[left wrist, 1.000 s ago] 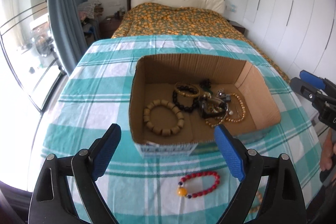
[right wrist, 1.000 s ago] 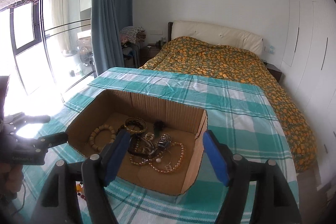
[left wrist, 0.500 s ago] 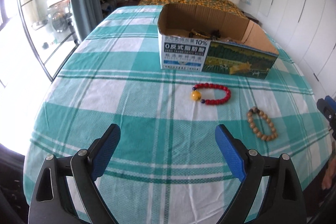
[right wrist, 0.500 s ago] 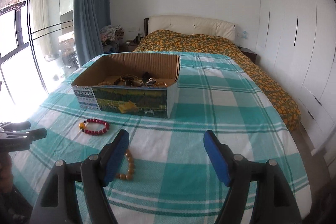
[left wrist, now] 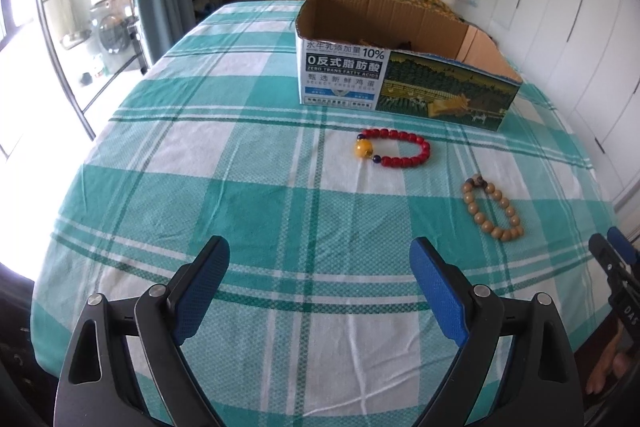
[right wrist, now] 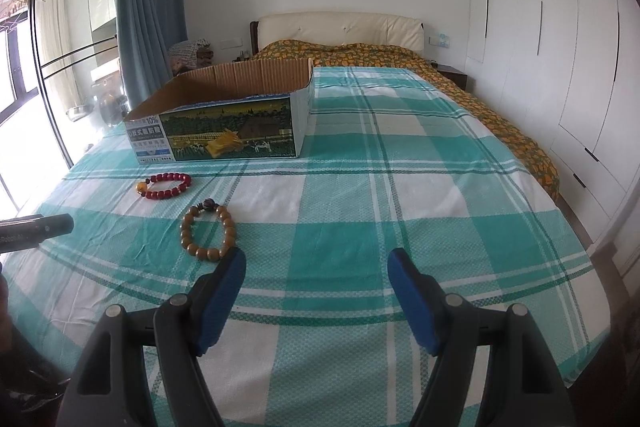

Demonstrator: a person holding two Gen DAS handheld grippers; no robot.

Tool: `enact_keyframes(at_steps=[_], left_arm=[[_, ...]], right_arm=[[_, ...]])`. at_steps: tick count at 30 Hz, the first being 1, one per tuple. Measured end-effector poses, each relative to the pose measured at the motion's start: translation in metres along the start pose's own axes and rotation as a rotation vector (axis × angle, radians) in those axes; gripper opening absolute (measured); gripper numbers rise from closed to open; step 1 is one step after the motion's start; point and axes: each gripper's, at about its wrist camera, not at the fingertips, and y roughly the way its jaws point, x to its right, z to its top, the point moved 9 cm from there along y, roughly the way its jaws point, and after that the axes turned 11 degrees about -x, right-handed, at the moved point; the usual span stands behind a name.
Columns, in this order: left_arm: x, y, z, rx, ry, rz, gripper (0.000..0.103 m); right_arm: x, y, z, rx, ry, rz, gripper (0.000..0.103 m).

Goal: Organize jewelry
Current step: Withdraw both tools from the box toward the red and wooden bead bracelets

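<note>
While checked teal cloth [left wrist: 248,163] fills frame centre, bed [right wrist: 360,51] upper middle; cardboard box [left wrist: 400,83] above red bracelet [left wrist: 394,147], tan bracelet [left wrist: 493,207] right. Left gripper [left wrist: 320,269], right gripper [right wrist: 317,269] hover low, tongs apart, holding nothing.

A teal-and-white checked cloth [left wrist: 248,163] carries a red bead bracelet [left wrist: 394,147] with 1 yellow bead, a tan wooden bracelet [left wrist: 492,207], a brown cardboard box [left wrist: 404,83] printed green, and blue-padded black tongs [left wrist: 319,281].

surface: table in teal-and-white checked cloth [left wrist: 248,163] | on it: cardboard box [left wrist: 404,87]; red bead bracelet [left wrist: 394,148]; tan wooden bead bracelet [left wrist: 493,210]
</note>
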Motion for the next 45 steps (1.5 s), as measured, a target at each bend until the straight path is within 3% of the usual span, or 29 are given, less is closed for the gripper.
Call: enact_keyframes(at_steps=[33,45], left_arm=[[-0.012,0.007,-0.006,-0.029,-0.034,0.002,0.092],[0.002,0.019,0.009,-0.048,0.0,-0.05,0.092]], right_arm=[[-0.008,-0.006,-0.004,0.031,-0.012,0.02,0.075],[-0.01,0.012,-0.014,-0.041,0.0,0.06,0.075]])
